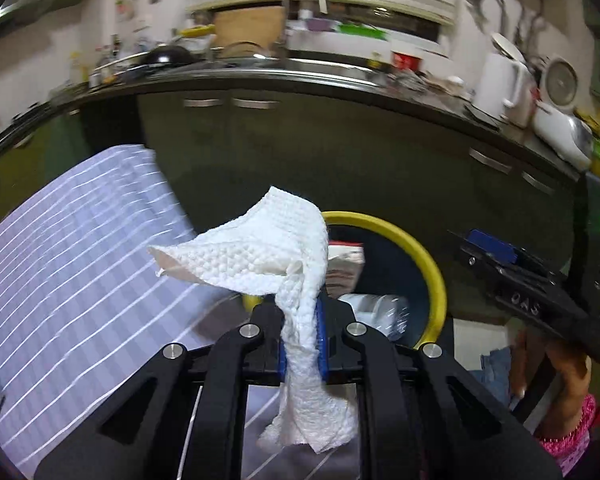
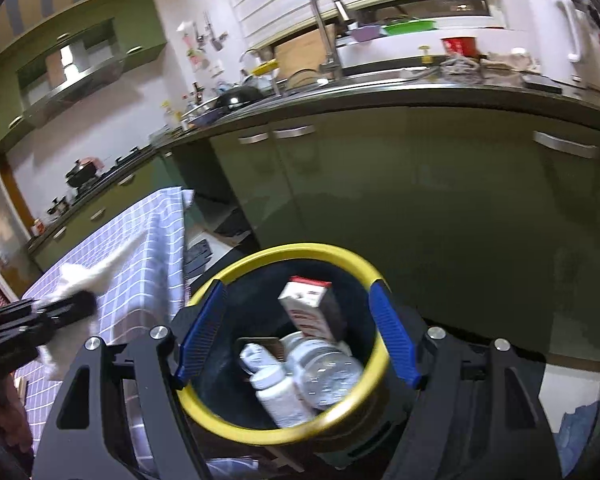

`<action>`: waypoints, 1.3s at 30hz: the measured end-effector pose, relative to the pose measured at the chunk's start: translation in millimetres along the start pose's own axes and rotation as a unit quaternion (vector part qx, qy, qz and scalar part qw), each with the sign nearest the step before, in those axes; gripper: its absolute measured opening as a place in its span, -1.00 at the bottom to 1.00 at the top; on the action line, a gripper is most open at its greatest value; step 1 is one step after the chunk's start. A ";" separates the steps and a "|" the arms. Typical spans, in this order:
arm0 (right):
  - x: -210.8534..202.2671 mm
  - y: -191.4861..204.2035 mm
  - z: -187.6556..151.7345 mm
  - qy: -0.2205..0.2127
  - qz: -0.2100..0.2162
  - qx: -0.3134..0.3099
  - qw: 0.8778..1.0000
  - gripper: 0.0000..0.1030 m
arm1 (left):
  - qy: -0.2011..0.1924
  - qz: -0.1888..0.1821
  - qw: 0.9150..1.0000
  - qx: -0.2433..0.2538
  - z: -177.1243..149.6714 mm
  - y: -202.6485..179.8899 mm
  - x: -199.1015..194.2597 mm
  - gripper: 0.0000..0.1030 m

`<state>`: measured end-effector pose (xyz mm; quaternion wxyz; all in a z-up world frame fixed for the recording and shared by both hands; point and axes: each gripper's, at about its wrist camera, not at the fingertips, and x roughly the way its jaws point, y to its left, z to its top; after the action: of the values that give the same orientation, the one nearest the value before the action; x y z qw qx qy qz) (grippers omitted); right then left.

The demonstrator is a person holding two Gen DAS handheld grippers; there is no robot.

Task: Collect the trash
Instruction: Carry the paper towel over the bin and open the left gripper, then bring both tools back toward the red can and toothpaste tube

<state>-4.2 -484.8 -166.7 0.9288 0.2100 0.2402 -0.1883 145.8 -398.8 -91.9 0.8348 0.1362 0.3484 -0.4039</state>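
Left wrist view: left gripper (image 1: 302,334) clamps a crumpled, seemingly clean white paper towel (image 1: 276,256).

Paper, cloth, plastic and steel in my two views

I see a soft, dimpled paper towel (image 1: 260,256), a woven checked tablecloth (image 1: 60,264), and a bin (image 2: 236,426) with a glossy yellow rim, plastic I think, though blur makes it hard to tell. My gripper fingers (image 2: 392,340) carry ribbed blue pads on matt black plastic; the tap (image 2: 324,20) is brushed metal and the cabinet doors (image 2: 420,208) smooth, faintly shiny green.
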 end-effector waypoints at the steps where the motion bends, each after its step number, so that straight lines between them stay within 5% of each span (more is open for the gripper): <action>1: -0.7 -4.6 0.1 -0.001 -0.003 0.004 1.000 0.36 | 0.002 -0.002 1.000 0.005 4.0 -7.8 10.3 -0.78; 6: -3.1 -19.0 0.9 -0.005 -0.013 0.017 1.000 0.38 | 0.025 -0.015 1.000 0.006 16.0 -30.8 57.4 -0.75; 10: -4.4 -24.7 0.7 -0.007 -0.016 0.023 1.000 0.40 | 0.032 -0.013 0.999 -0.001 18.5 -37.5 82.1 -0.07; 14: -4.3 -24.6 -1.0 -0.006 -0.018 0.026 0.999 0.40 | 0.020 -0.007 1.000 0.005 20.7 -41.2 78.9 0.17; 27: 5.8 5.1 -3.6 0.013 0.006 -0.005 1.000 0.41 | -0.036 0.020 0.999 -0.017 -1.1 -11.3 -26.0 0.44; 39: 13.3 99.1 -20.4 0.044 0.101 -0.082 0.991 0.42 | -0.063 0.098 0.990 -0.080 -62.5 54.1 -134.0 0.48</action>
<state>43.8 -395.0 -160.2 0.9459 0.1640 0.2727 -0.0638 100.2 -254.9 -47.1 0.8991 0.0770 0.3109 -0.2984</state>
